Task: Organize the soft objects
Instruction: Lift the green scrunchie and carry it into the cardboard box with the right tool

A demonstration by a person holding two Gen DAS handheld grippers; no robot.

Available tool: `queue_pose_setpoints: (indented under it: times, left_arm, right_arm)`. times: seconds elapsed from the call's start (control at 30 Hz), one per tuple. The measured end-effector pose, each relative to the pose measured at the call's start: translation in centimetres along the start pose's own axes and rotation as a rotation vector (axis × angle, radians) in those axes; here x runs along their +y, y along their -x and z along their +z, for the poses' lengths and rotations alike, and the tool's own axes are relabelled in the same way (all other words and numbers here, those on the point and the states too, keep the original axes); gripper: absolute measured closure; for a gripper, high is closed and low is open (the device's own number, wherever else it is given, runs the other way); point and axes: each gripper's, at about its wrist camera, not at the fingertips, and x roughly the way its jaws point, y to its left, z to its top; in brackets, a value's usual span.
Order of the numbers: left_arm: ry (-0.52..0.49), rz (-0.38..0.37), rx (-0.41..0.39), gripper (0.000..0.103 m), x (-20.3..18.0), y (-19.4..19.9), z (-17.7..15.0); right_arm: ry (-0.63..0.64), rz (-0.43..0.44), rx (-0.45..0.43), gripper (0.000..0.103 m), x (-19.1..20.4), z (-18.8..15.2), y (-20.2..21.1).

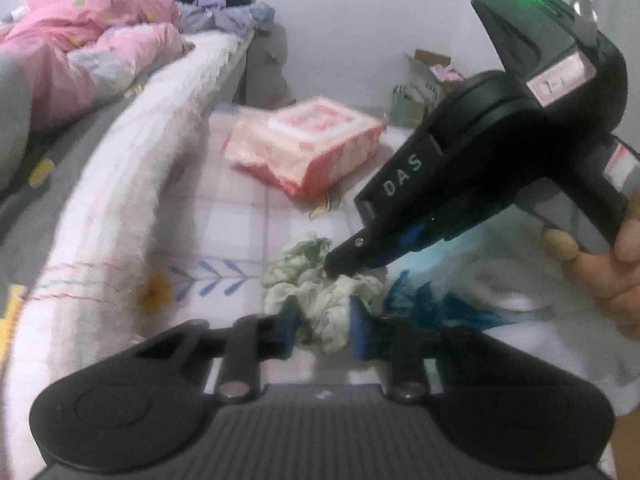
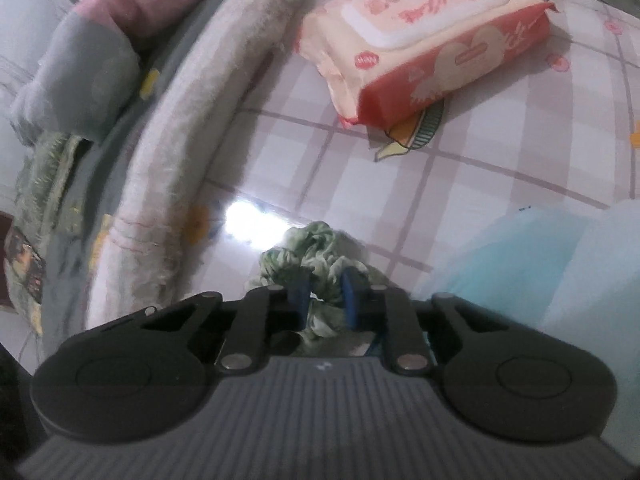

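Observation:
A crumpled pale green cloth (image 1: 320, 292) lies on the checked sheet (image 1: 240, 216). My left gripper (image 1: 325, 326) has its blue pads on either side of the cloth's near end and pinches it. My right gripper (image 1: 340, 264) comes in from the right and its tips press into the cloth's middle. In the right wrist view the right gripper (image 2: 326, 300) is closed on the same green cloth (image 2: 316, 256). A blue and white cloth (image 1: 440, 304) lies just right of the green one, partly under the right gripper.
A pink pack of wipes (image 1: 308, 144) lies farther back on the sheet, also in the right wrist view (image 2: 424, 36). A rolled white towel (image 1: 132, 200) runs along the left. Pink bedding (image 1: 80, 40) is piled at the far left. A light blue cloth (image 2: 540, 264) lies at the right.

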Motion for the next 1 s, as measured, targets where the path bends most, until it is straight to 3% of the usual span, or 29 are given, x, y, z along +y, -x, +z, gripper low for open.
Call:
queue_pose_setpoints:
  times: [0.27,0.47,0.7,0.87,1.0]
  left_arm:
    - [-0.084,-0.056,-0.146,0.076,-4.4,8.1,2.1]
    - [-0.199,-0.24,-0.187,0.076,-12.8,12.1,1.9]
    - [-0.343,-0.482,-0.081,0.076,-24.9,11.3,-0.2]
    - [-0.403,-0.578,0.047,0.075,-30.9,8.7,-2.4]
    - [-0.437,-0.604,0.145,0.075,-34.5,6.3,-3.6]
  right_arm:
    - [0.027,0.071,-0.147,0.089,2.0,-3.7,9.1]
    - [-0.031,0.062,-0.294,0.089,-1.1,-10.9,19.5]
    - [-0.225,-0.053,-0.396,0.089,-9.6,-23.1,28.8]
    - [-0.376,-0.117,-0.408,0.089,-15.4,-30.9,31.4]
    - [-0.464,-0.143,-0.404,0.089,-19.0,-35.5,31.7]
